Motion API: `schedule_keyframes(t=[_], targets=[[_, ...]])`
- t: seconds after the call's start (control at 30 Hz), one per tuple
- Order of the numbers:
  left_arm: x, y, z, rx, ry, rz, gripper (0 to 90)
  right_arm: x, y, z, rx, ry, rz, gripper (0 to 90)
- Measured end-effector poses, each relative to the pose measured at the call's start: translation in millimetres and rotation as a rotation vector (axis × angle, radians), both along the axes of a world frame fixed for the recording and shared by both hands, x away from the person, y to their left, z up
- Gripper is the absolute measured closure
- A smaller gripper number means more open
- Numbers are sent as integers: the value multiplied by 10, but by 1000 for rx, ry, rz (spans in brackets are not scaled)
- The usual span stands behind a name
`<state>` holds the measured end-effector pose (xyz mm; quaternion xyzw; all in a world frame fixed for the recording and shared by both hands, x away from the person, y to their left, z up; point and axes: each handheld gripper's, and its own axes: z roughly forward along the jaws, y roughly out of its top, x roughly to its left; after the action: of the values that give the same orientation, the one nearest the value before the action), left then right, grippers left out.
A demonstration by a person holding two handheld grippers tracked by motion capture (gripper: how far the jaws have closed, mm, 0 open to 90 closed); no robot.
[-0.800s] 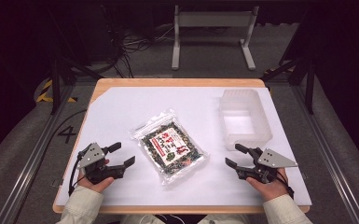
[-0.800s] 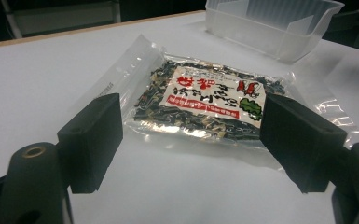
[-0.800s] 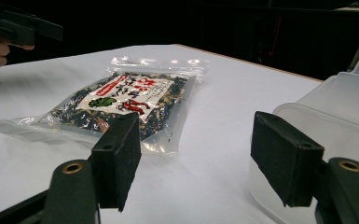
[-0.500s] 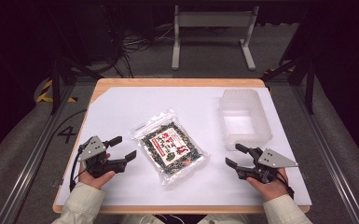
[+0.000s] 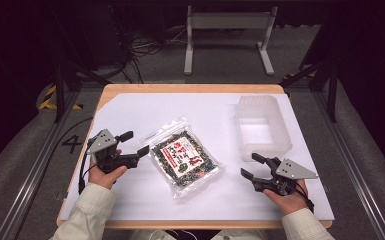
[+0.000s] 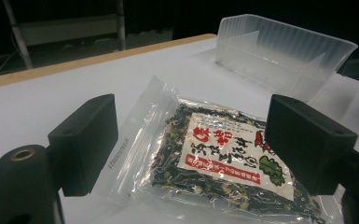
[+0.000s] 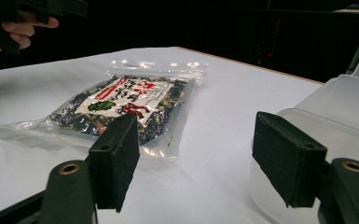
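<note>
We see snack bag (image 5: 185, 159) flat mid-table, long axis diagonal. Left hand-held gripper (image 5: 134, 144) just beside its left edge, jaws released, empty. Right hand-held gripper (image 5: 254, 166) farther off, released too.

Light is coming from overhead, landing on the white table sheet (image 5: 130, 115), w/ everything around it sinking into near-black. Far floor is showing dim grey. Shadows under things are staying short and soft. Glare is glinting off the clear bag (image 7: 121, 105) at its far edge and near corner; the clear bin (image 6: 279, 51) is glowing milky. In both gripper views the near black pads (image 6: 81, 144) are looking soft, out of focus, bag print reasonably sharp. High view is looking a bit grainy, no obvious edge bending.
</note>
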<state>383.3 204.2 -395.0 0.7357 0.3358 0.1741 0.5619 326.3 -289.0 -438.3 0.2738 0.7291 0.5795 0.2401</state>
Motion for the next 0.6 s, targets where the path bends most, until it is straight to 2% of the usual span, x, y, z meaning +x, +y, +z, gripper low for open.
schedule_keyframes(t=[0.1,0.2,0.4,0.53,0.6], targets=[[49,-16,-8,-2,-1,11,175,1,-3,-2,1,4,1,316],[137,-30,-16,-20,32,21,167,6,3,-4,2,4,6,314],[249,-39,-42,-19,59,41,163,3,-8,-1,0,2,7,316],[312,-16,-93,1,76,65,162,-6,-25,8,-11,22,11,357],[349,-2,-147,4,103,74,174,-12,-28,15,-16,46,9,370]])
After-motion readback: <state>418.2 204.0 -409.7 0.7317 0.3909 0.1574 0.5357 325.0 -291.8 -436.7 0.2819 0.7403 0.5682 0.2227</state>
